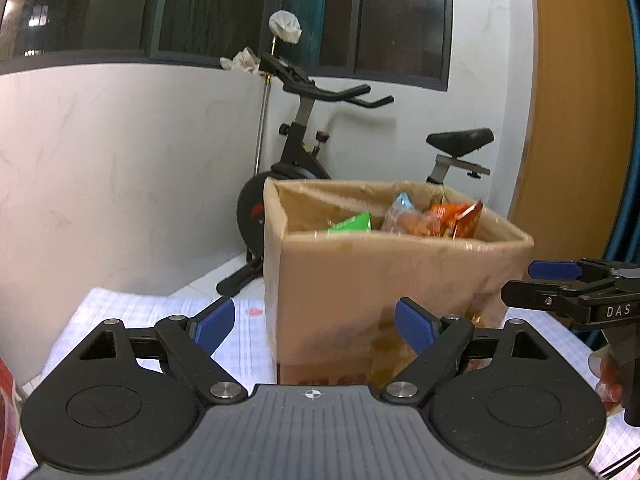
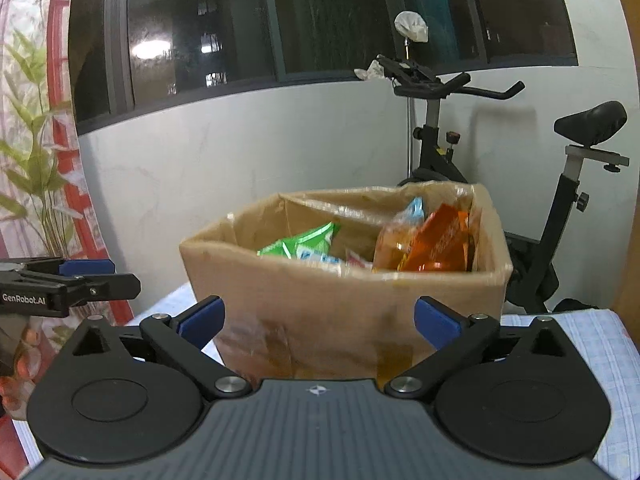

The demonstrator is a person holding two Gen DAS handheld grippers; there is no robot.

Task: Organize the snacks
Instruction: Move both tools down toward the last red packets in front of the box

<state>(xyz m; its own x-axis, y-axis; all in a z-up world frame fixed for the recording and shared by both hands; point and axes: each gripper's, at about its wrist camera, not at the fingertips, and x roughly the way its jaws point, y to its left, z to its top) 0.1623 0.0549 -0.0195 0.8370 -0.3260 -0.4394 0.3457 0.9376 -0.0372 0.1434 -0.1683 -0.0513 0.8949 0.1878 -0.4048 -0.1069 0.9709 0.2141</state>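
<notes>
Snacks: green packet (image 2: 308, 242), orange packet (image 2: 440, 244) and a clear bag (image 2: 394, 240) stand inside the cardboard box (image 2: 344, 308), ahead of both my hand-held grippers.
Box: it sits on the checked cloth of the counter (image 2: 580, 336), open top towards me, so I judge it the collecting place.
Left hand-held gripper (image 1: 314, 326): jaws spread wide, nothing between the blue pads; the box's left corner stands just beyond them.
Right hand-held gripper (image 2: 318, 322): jaws wide apart, empty, with the box front just ahead.
Why so: both stand open and empty, I judge, because the packets already rest in the box.
Behind: an exercise bike (image 1: 304, 152) stands beyond the box, by the wall.
</notes>
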